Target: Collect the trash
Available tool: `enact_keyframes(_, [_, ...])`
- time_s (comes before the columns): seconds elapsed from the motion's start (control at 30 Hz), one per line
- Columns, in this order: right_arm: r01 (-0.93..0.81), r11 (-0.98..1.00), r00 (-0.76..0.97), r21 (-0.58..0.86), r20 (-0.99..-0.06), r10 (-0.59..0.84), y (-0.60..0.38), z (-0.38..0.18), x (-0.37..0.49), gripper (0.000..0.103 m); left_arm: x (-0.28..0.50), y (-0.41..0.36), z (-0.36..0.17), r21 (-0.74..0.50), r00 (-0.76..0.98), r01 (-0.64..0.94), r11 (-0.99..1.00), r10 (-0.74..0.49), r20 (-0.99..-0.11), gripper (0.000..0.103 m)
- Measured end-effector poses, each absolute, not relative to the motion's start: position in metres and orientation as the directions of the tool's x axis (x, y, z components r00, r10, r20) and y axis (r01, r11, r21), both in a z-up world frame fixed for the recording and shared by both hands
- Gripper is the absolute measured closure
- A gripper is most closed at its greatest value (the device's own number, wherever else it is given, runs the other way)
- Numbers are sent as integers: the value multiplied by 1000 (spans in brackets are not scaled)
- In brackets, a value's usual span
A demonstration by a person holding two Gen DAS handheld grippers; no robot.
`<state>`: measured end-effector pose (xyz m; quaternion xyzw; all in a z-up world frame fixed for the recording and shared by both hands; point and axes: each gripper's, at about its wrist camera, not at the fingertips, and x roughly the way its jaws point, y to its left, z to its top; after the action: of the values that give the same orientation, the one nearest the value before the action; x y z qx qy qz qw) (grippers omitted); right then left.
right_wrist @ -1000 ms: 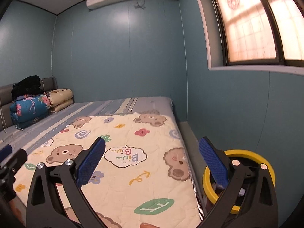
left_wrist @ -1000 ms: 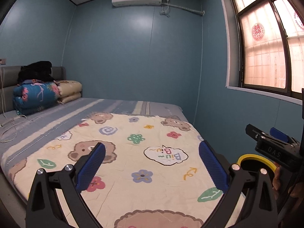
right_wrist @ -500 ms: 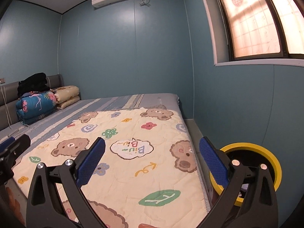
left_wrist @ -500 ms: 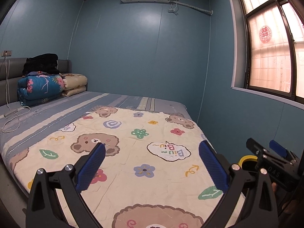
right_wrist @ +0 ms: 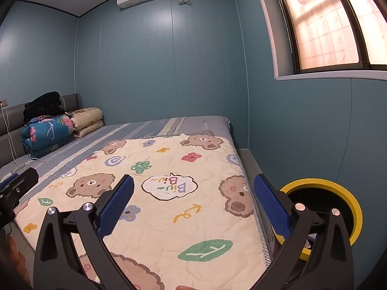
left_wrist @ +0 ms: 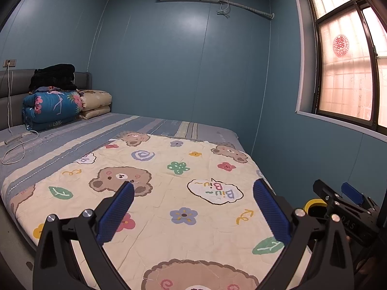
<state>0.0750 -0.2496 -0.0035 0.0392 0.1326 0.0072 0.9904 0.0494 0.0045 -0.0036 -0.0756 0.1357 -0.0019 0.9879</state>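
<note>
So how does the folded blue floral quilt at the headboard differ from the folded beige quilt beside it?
The folded blue floral quilt is bright blue with pink flowers; the folded beige quilt is plain tan with a small bear print. The blue bundle is bulkier and taller, the beige one flatter. A black garment sits on the blue one; nothing sits on the beige. Both are folded and lie side by side, touching, at the grey headboard.

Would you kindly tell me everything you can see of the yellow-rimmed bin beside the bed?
The bin is round, with a broad, bright yellow rim that looks like plastic around a dark, open mouth. It stands on the floor in the narrow gap between the bed and the blue wall under the window. The right tongs, open, hide part of its near side. Something pale shows low inside, too unclear to name. From the left wrist only a sliver of rim shows.
</note>
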Motion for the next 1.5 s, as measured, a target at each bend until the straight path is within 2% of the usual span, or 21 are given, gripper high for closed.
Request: enact_keyframes(1.5, [-14,995,955,96,-293,42,-247,-15,80,8,51,2,-8,-151,959,-8,988,-35,-282,8])
